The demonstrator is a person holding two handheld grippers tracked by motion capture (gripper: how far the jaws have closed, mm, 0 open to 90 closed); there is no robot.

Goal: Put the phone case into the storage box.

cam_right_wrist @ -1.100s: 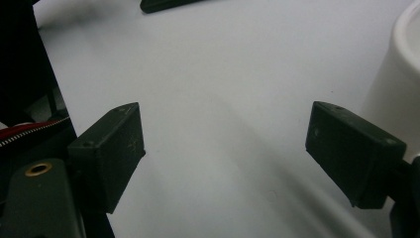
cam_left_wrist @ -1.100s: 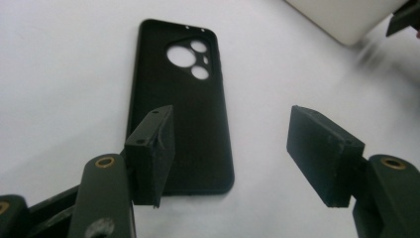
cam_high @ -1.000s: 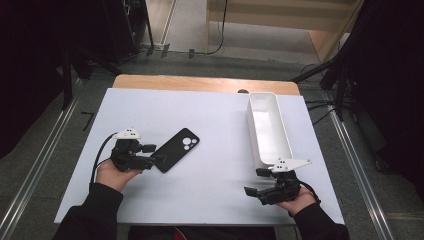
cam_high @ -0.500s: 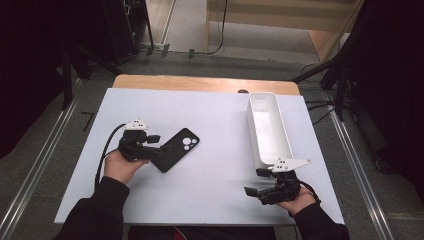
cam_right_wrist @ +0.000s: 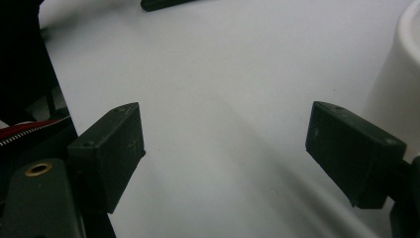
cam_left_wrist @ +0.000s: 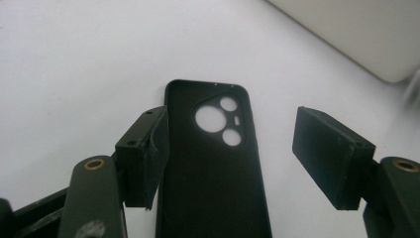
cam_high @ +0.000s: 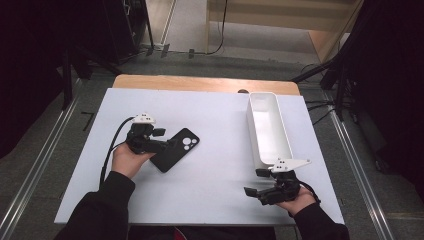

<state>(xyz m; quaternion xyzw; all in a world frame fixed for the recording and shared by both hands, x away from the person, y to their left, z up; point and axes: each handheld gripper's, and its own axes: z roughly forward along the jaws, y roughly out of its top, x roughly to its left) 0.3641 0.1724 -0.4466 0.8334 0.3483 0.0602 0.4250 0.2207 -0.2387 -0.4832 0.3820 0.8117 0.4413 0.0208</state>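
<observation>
The left tongs (cam_high: 167,146) have just been opening wider and now stand spread astride the near end of the black phone case (cam_high: 176,149), one pad right at its edge and the other clear of it. The case lies flat, inner side up, on the white counter (cam_high: 215,120), left of the middle, well apart from the long white tray (cam_high: 268,127). Down at the near right corner, the right tongs (cam_high: 255,192) sit spread with nothing between them, just beside the tray's near end.
</observation>
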